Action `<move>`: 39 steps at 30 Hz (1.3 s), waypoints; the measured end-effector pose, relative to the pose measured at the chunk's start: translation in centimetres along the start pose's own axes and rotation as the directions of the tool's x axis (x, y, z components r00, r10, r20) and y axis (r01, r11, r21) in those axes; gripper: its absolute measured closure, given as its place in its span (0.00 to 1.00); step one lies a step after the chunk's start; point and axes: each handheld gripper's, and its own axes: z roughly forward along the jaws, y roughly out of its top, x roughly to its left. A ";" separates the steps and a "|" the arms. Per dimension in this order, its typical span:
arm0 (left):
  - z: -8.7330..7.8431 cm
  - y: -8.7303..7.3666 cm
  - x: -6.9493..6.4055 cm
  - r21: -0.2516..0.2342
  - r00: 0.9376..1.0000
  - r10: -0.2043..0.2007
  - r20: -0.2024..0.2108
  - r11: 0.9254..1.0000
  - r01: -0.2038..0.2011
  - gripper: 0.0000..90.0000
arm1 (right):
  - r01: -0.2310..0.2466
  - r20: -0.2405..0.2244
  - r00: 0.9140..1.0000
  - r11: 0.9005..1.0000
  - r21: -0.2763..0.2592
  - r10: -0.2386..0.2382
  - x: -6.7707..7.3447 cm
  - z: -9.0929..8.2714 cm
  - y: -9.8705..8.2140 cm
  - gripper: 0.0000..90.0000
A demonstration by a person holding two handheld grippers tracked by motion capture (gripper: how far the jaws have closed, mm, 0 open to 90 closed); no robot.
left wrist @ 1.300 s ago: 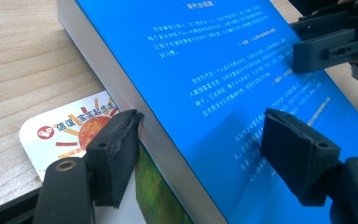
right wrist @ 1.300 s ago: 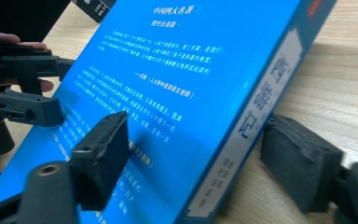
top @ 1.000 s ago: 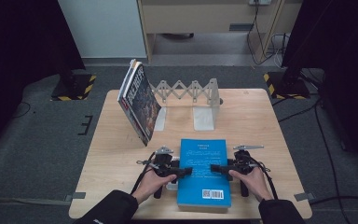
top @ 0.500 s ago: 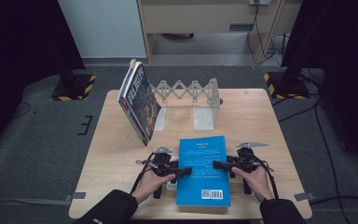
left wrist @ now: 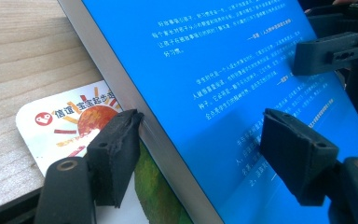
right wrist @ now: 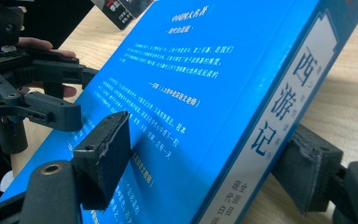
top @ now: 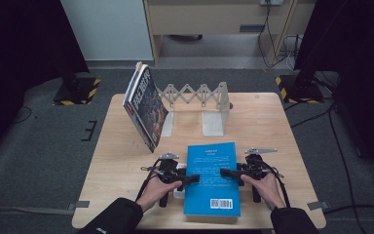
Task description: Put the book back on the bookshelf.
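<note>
- The blue book (top: 211,178) is seen lying back cover up at the table's (top: 272,122) near edge, toward 6 o'clock of its centre.
- Its long side at 9 o'clock is clamped between the jaws of the left gripper (top: 191,179), one above, one beneath.
- Its spine side at 3 o'clock is clamped by the right gripper (top: 225,172), whose jaws have just been opening slightly.
- A card (left wrist: 60,126) is seen under the book's left edge.
- A magazine (top: 145,105) is propped against a folding rack (top: 199,95) at 11 o'clock.
</note>
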 end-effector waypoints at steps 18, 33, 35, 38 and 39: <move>-0.2 0.0 -0.6 -0.018 0.999 0.044 0.011 0.999 -0.043 0.31 | 0.023 -0.065 0.998 1.000 -0.001 -0.023 1.3 0.1 0.3 0.36; -0.7 0.3 -0.4 -0.034 0.999 0.049 0.025 0.998 -0.048 0.30 | 0.075 -0.059 0.995 0.996 -0.040 -0.077 2.4 -0.9 1.0 0.56; -0.7 0.3 -0.4 -0.034 0.998 0.051 0.026 0.998 -0.050 0.29 | 0.077 -0.056 0.995 0.996 -0.040 -0.079 2.5 -0.9 1.0 0.56; -0.8 0.3 -0.4 -0.047 0.998 0.053 0.031 0.998 -0.052 0.29 | 0.092 -0.053 0.994 0.995 -0.045 -0.095 2.7 -1.0 1.0 0.56; -0.9 0.4 -0.4 -0.060 0.998 0.053 0.031 0.997 -0.051 0.28 | 0.097 -0.055 0.994 0.994 -0.048 -0.099 2.8 -1.1 1.1 0.57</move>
